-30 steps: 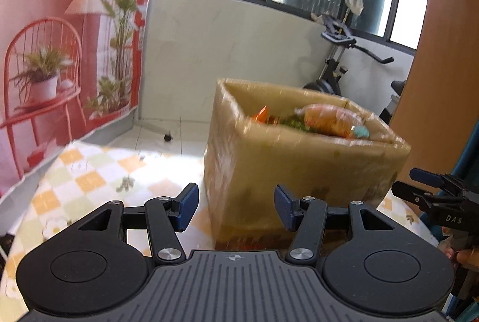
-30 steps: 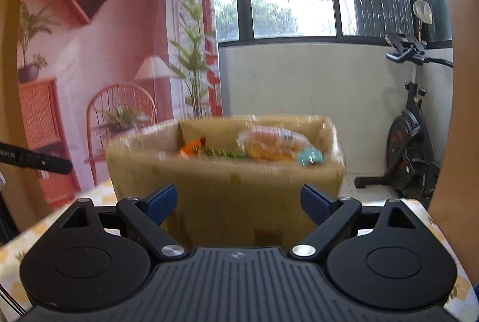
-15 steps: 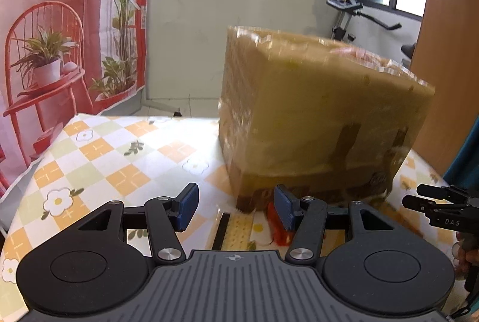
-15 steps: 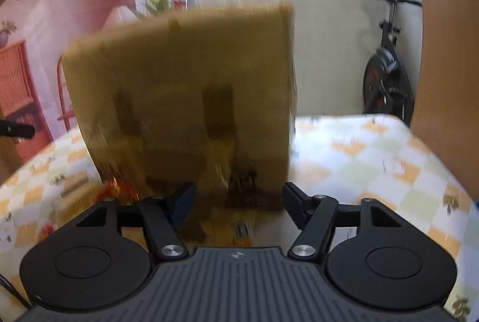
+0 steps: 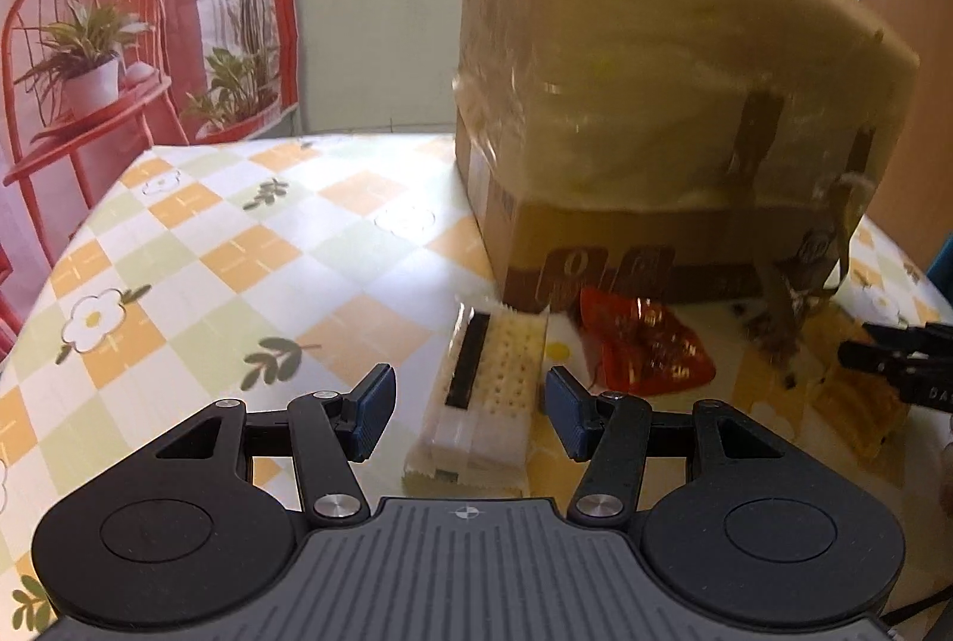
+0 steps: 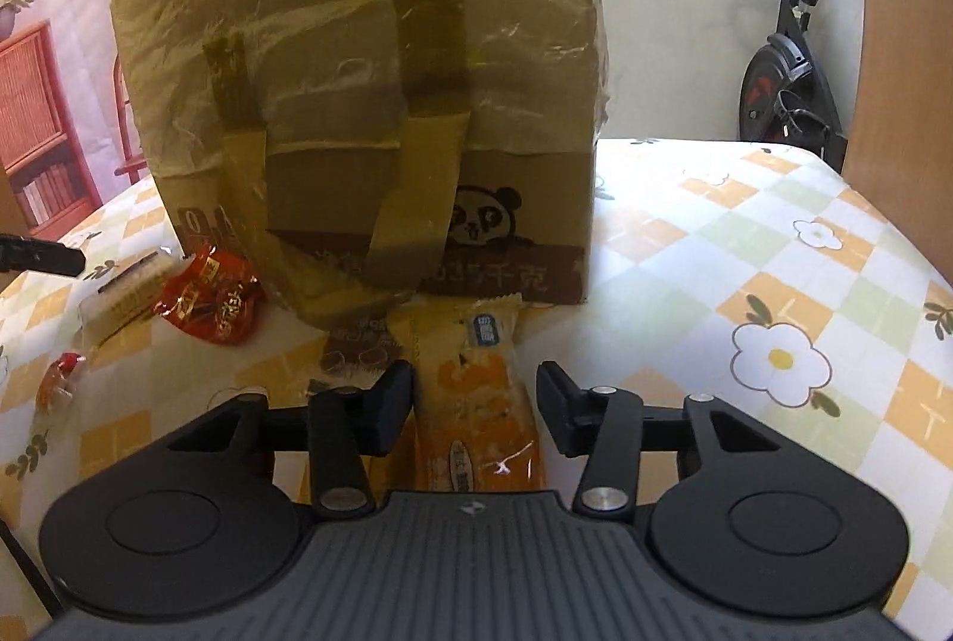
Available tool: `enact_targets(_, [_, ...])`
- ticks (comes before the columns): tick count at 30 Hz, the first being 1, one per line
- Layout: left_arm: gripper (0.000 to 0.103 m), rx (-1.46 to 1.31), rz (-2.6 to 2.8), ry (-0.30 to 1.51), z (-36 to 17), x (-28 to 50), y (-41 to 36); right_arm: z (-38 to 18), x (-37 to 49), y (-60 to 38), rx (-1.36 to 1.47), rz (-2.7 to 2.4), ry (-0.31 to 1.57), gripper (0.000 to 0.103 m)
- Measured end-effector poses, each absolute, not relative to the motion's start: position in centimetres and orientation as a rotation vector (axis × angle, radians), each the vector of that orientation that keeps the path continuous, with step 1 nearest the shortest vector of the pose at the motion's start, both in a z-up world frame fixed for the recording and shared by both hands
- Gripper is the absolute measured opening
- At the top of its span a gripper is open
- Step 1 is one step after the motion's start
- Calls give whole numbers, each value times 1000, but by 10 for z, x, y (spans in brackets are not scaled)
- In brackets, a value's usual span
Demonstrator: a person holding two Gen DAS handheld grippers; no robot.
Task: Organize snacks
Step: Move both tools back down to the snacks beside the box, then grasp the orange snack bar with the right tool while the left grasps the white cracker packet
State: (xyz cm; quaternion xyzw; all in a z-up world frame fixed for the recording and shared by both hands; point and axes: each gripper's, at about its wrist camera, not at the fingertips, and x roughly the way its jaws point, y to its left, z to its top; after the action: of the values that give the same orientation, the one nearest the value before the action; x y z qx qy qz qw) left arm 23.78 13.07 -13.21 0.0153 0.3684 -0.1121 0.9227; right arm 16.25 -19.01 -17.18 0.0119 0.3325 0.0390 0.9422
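Fingers (image 5: pixel 375 411) of the left gripper (image 5: pixel 467 417) are standing parted in the left wrist view, straddling a clear-wrapped cracker pack (image 5: pixel 485 394) that is lying on the checked tablecloth (image 5: pixel 196 248); neither pad is touching the wrapper. Just beyond, a red snack packet (image 5: pixel 646 349) is sitting against the foot of the taped cardboard box (image 5: pixel 655 105), and the right gripper's tip is showing at the right edge. The risk I am seeing here is that the pack is lying askew to the jaws, so a squeeze may be catching only the slippery wrapper edge, or crushing the crackers if it is pressing too hard. Pushing further forward could also be shoving the pack into the red packet.

From the right wrist view, the right gripper (image 6: pixel 473 403) is closing its jaws on an orange snack bag (image 6: pixel 476 403) lying lengthwise between them. The left pad seems to be just at the bag's edge and the right pad is clear of it, so no grip is made yet. The bag's far end is resting close against the box, beside dangling tape strips (image 6: pixel 411 218). Closing on puffy film may be letting the bag squirt out forward, and lifting it could be snagging the loose tape or nudging the box. Further left, the red packet, the cracker pack and a small wrapped candy (image 6: pixel 59 379) are lying loose.
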Motion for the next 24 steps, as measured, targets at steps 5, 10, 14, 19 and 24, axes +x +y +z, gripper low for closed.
enact_targets(5, [58, 58, -253, 776, -143, 247, 125, -173, 161, -191, 24, 88, 665, 44])
enact_targets(10, [58, 61, -246, 800, -155, 259, 118, -174, 160, -191, 24, 74, 652, 41])
enact_targets(14, [58, 99, -228, 802, -159, 266, 109, -174, 159, -190, 20, 74, 649, 41])
enact_targets(19, [51, 92, -227, 806, -164, 269, 113, -175, 160, -191, 14, 70, 644, 41])
enact_targets(24, [51, 79, -190, 803, -164, 257, 119, -175, 160, -193, 23, 74, 644, 41])
